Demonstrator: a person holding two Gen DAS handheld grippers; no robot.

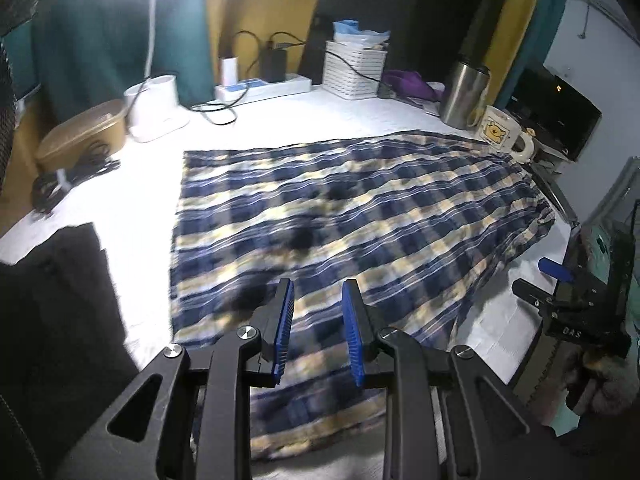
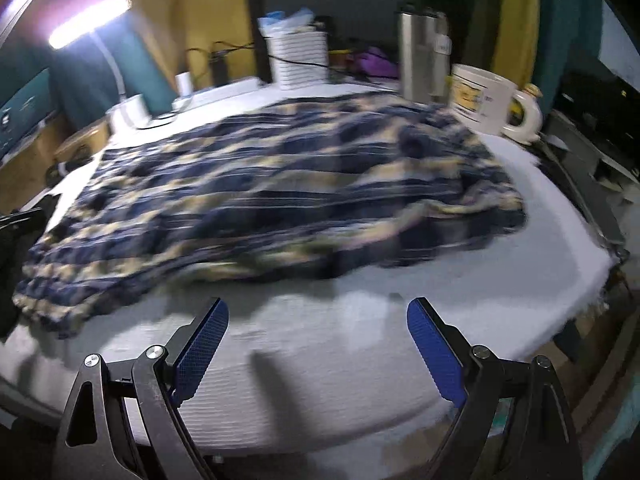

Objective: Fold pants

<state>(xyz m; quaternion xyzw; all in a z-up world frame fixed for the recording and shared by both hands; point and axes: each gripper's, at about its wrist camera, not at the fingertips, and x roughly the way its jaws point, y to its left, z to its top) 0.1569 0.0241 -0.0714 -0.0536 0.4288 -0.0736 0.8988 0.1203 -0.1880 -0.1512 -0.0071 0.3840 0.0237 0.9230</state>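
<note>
Plaid pants (image 1: 340,220) in navy, blue and cream lie spread across the white padded table (image 1: 132,248). They reach over its near edge in the left wrist view. My left gripper (image 1: 318,286) hovers over the near part of the cloth; its blue pads stand a little apart and nothing is between them. In the right wrist view the pants (image 2: 260,192) lie blurred, with their bunched near edge beyond my right gripper (image 2: 317,305). That gripper is wide open over the bare table (image 2: 320,360). The right gripper (image 1: 560,276) also shows at the table's right edge.
Along the back stand a white mug (image 1: 506,132), a steel flask (image 1: 464,94), a white slatted basket (image 1: 354,74), a power strip (image 1: 264,88) with cables and a white lamp base (image 1: 154,106). A tan box (image 1: 80,136) and black cables (image 1: 72,182) sit at the left.
</note>
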